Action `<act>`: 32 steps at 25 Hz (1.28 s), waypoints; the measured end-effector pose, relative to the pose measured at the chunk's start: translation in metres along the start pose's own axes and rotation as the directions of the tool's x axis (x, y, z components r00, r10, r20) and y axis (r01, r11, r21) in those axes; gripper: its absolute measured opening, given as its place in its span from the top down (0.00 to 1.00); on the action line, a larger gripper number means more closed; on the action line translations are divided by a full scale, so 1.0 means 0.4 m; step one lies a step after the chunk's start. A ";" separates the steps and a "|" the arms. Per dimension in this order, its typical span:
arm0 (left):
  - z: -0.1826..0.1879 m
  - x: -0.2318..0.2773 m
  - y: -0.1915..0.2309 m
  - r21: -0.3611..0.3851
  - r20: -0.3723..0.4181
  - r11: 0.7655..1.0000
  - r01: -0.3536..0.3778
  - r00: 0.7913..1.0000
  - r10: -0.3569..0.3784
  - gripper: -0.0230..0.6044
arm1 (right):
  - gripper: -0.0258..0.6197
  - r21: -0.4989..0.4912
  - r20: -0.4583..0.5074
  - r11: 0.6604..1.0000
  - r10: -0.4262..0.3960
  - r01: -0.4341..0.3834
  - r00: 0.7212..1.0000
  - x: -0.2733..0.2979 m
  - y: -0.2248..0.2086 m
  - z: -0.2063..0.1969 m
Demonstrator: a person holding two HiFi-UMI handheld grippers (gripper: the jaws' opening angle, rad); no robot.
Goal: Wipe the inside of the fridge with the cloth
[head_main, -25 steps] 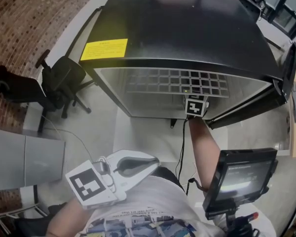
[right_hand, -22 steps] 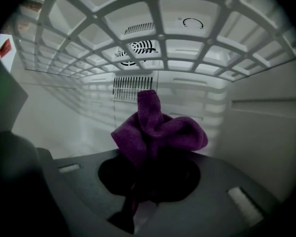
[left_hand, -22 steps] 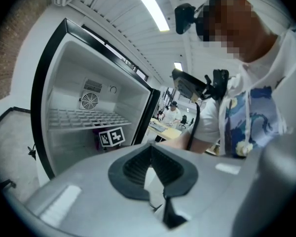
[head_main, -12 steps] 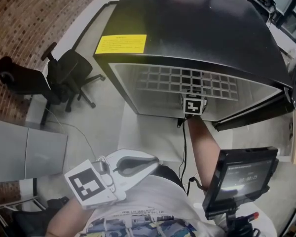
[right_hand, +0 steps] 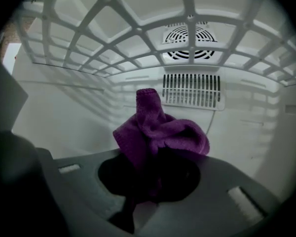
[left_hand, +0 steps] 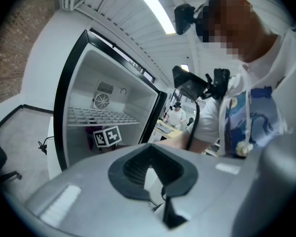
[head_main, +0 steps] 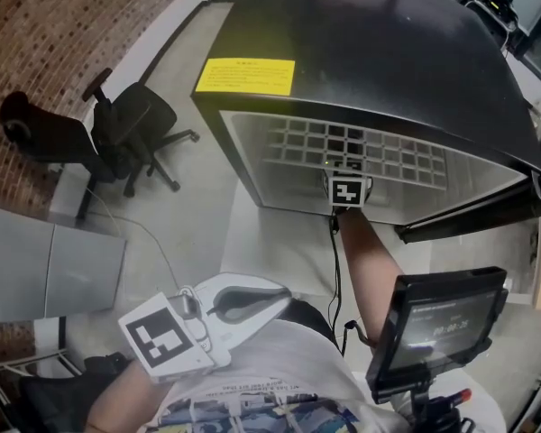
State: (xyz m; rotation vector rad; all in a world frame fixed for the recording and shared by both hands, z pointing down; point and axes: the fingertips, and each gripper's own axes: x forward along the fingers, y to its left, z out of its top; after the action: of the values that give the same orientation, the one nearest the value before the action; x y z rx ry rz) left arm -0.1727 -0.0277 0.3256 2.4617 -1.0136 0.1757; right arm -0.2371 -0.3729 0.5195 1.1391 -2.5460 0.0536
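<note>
"Two hand-held grippers, so what does each one hold?"

"The right hand-held gripper (right_hand: 150,174) has its jaws closed on the purple cloth (right_hand: 158,132), which bunches up above them. The left hand-held gripper (left_hand: 149,152) has its jaws together with nothing between them. It sits low by the person's torso, well apart from the fridge (head_main: 370,52)."

"Where is the cloth?"

"Inside the open fridge, under the white grid shelf (right_hand: 113,23) and in front of the back wall. The slotted vent (right_hand: 192,90) and the round fan grille (right_hand: 190,42) lie behind it. I cannot tell whether it touches the wall."

"Anything else nearby?"

"A yellow label (head_main: 245,76) is on the fridge's black top, and an office chair (head_main: 126,129) stands on the floor to its left."
</note>
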 end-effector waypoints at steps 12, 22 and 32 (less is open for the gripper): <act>-0.009 -0.026 0.013 -0.009 0.014 1.000 -0.027 1.000 0.027 0.95 | 0.84 -0.061 0.031 0.986 0.159 -0.157 0.987 0.034 0.168 0.049; -0.015 -0.064 0.029 -0.033 0.033 0.998 -0.061 0.997 0.062 0.95 | 0.84 -0.077 0.017 0.972 0.223 -0.222 0.975 0.057 0.228 0.042; -0.029 -0.072 0.000 -0.025 0.028 0.999 -0.041 0.999 0.042 0.95 | 0.84 -0.054 0.011 0.947 0.318 -0.317 0.948 0.025 0.285 0.024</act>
State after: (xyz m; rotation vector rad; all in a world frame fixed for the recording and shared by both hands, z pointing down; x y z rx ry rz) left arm -0.1928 -0.0041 0.3273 2.4285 -1.0732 0.1411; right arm -0.3294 -0.3045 0.5258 0.7033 -2.7072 0.0564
